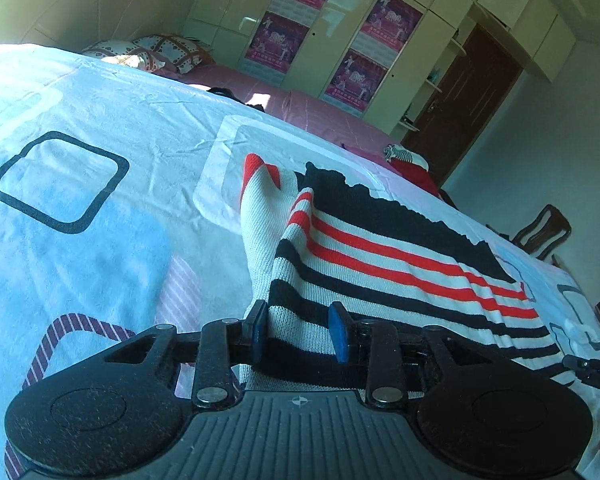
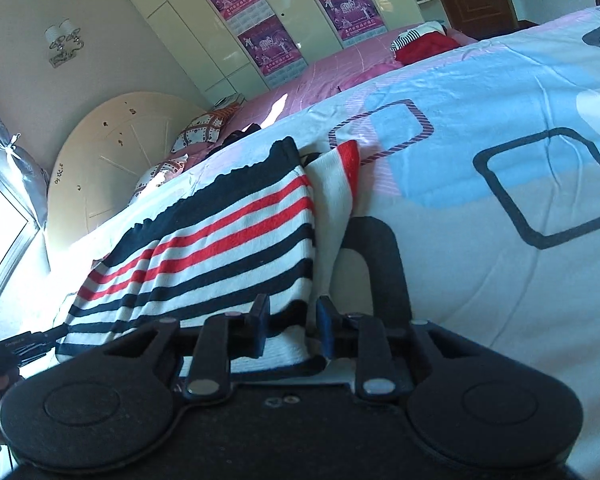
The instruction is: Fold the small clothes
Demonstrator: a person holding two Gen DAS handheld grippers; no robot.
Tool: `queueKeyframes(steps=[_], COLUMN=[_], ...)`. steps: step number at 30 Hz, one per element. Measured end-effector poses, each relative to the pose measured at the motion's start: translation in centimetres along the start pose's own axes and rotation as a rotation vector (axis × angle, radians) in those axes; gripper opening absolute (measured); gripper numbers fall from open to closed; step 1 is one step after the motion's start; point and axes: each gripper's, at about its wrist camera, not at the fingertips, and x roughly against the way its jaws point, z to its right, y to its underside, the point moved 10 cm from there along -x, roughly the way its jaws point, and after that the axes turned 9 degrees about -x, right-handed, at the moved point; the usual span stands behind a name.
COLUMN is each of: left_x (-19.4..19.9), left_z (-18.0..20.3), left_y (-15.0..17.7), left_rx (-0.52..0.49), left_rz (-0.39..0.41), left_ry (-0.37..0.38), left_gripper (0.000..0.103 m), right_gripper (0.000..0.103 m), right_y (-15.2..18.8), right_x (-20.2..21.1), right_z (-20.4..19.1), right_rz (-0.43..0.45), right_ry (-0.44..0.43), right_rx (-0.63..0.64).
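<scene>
Knitted striped sweater is lying flat on the bed, sleeves tucked in, final fold seeming pending | left claw and right claw are straddling its near hem corners, jaws apart | wardrobe is standing far.

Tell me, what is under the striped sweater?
The striped sweater lies on the patterned bedsheet, one white sleeve partly tucked beneath. What else it covers cannot be seen.

Striped sweater near hem hidden behind left claw, poster text unreadable, chair partly hidden
</scene>
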Motion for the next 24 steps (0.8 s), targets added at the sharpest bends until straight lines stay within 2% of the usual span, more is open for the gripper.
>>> queueKeyframes(steps=[3,5,6,7,8,11,13,14,15,16,17,18,19,21,22,23,24], left_x=[1.2,1.1,0.1,-1.4,-3.0,-9.0,-12.4,-13.8,-14.9,-16.0,-16.8,-17.0,-16.8,-15.5,-14.8,-13.9,-13.2], left_z=[0.4,2.3,3.9,5.9,7.8,12.6,14.6,14.9,14.6,14.1,13.6,13.0,12.2,9.3,8.0,6.8,6.3], left_y=[-2.3,-5.0,-6.0,-6.8,-7.3,-7.9,-8.0,-8.1,-8.2,-8.1,-7.9,-7.9,-8.1,-8.3,-7.9,-7.5,-7.4], left_rx=[-0.059,-0.15,-0.189,-0.221,-0.255,-0.36,-0.389,-0.395,-0.383,-0.366,-0.371,-0.384,-0.379,-0.365,-0.35,-0.348,-0.364], left_rz=[0.082,0.14,0.141,0.132,0.128,0.06,0.011,-0.006,-0.02,-0.042,-0.065,-0.063,-0.065,-0.055,-0.046,-0.032,-0.029], left_ry=[-0.1,-0.134,-0.117,-0.082,-0.05,0.003,0.043,0.033,0.02,0.018,0.008,-0.006,-0.033,-0.132,-0.128,-0.105,-0.113], left_gripper=[0.032,0.032,0.047,0.068,0.073,0.074,0.074,0.07,0.064,0.064,0.064,0.065,0.065,0.064,0.049,0.04,0.027], right_gripper=[0.026,0.025,0.024,0.023,0.023,0.023,0.022,0.009,0.007,0.009,0.005,0.002,0.0,0.0,0.0,0.0,0.0], right_y=[-1.2,-2.3,-2.7,-2.9,-3.0,-2.7,-2.6,-2.6,-2.7,-2.7,-2.5,-2.5,-3.0,-4.6,-5.3,-5.9,-6.4], right_x=[0.6,-0.6,-1.9,-3.5,-5.4,-11.9,-15.3,-16.6,-17.9,-19.0,-20.0,-20.2,-19.9,-18.4,-17.5,-16.7,-15.6], right_z=[-1.7,-4.1,-5.5,-7.2,-9.1,-13.8,-16.3,-17.1,-17.1,-16.8,-16.1,-15.6,-15.0,-12.0,-10.0,-8.1,-6.4], right_rz=[0.1,0.123,0.113,0.098,0.085,0.018,-0.009,-0.016,-0.032,-0.065,-0.11,-0.118,-0.103,-0.04,-0.021,-0.008,0.001], right_ry=[0.056,0.056,0.056,0.039,0.003,-0.035,-0.055,-0.052,-0.031,-0.024,-0.023,-0.031,-0.007,0.107,0.15,0.168,0.167], right_rx=[0.084,0.144,0.17,0.193,0.214,0.255,0.297,0.326,0.332,0.317,0.314,0.335,0.362,0.377,0.361,0.337,0.308])
